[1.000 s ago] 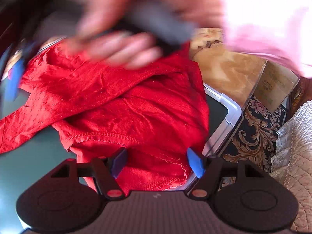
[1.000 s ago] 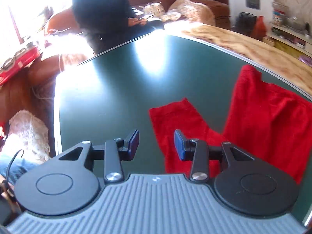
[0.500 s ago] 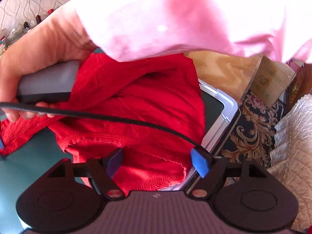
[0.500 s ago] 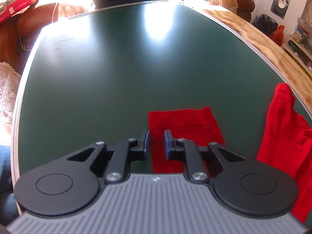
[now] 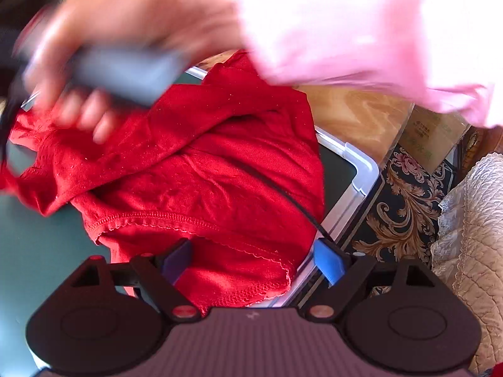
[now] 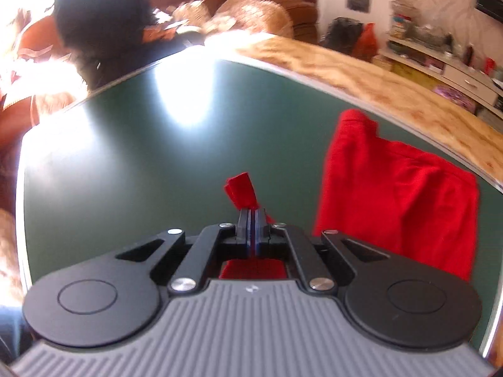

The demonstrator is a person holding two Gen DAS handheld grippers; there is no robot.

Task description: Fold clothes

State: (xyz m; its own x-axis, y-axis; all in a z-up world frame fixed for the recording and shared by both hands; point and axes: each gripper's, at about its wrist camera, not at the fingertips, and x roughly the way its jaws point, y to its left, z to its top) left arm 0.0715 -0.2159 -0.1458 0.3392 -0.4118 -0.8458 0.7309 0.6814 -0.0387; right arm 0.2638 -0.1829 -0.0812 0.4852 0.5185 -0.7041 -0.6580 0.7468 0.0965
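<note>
Left wrist view: one red garment (image 5: 201,172) lies crumpled on the green table (image 5: 34,245) at its corner. The left gripper (image 5: 251,259), opening wide, hovers over its hem.

Right wrist view: the right gripper (image 6: 251,220) pinches one sleeve end (image 6: 240,190) above the table (image 6: 125,157).

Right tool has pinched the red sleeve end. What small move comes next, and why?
Probably lift the right tool a little and carry the pinched sleeve end toward the red garment. The sleeve end bunches up past the closed jaws, the body lies flat on the green table, and the left tool, jaws opening, grips nothing.
</note>
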